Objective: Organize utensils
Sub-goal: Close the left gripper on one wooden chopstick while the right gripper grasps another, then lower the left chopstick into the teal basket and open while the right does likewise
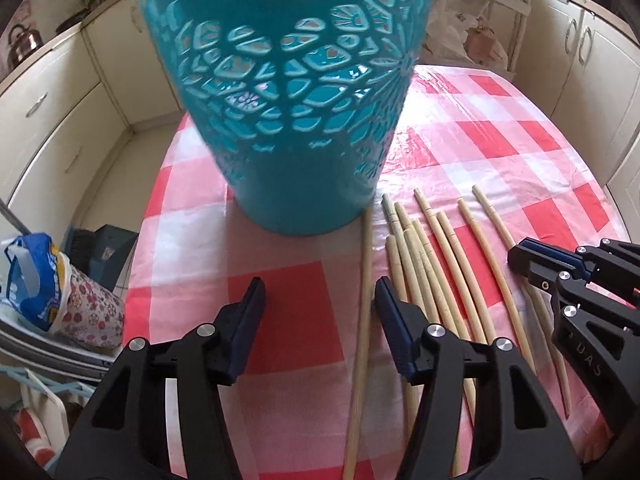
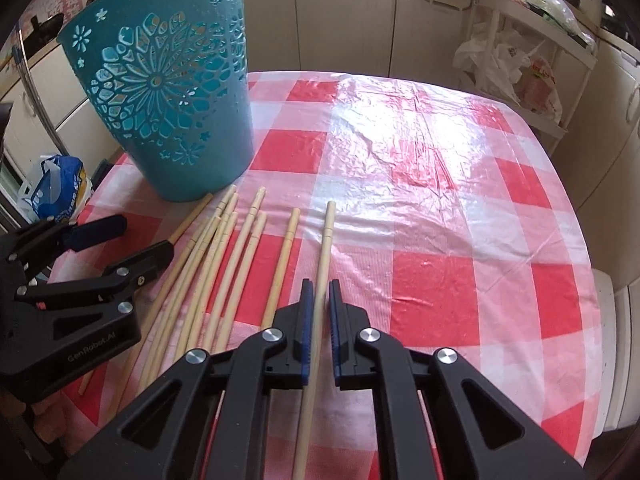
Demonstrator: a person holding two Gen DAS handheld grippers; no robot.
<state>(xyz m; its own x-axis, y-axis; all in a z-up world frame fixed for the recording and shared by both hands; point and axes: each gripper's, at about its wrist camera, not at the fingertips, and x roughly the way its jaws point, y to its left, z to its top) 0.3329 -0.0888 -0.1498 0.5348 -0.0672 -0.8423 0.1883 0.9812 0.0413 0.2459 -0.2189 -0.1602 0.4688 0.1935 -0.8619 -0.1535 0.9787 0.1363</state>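
Chopsticks [image 2: 224, 264] lie side by side on the checked tablecloth [image 2: 440, 184], just near of the teal basket [image 2: 168, 96]; we judge them light, stiff and smooth, apt to roll or slip, so best pinched across the shaft near mid-length. Our right gripper [image 2: 319, 280] is clamped on the rightmost chopstick [image 2: 326, 240]; our left gripper [image 1: 320, 292] stands half apart astride the leftmost chopstick [image 1: 364, 300], pads not pressing it.
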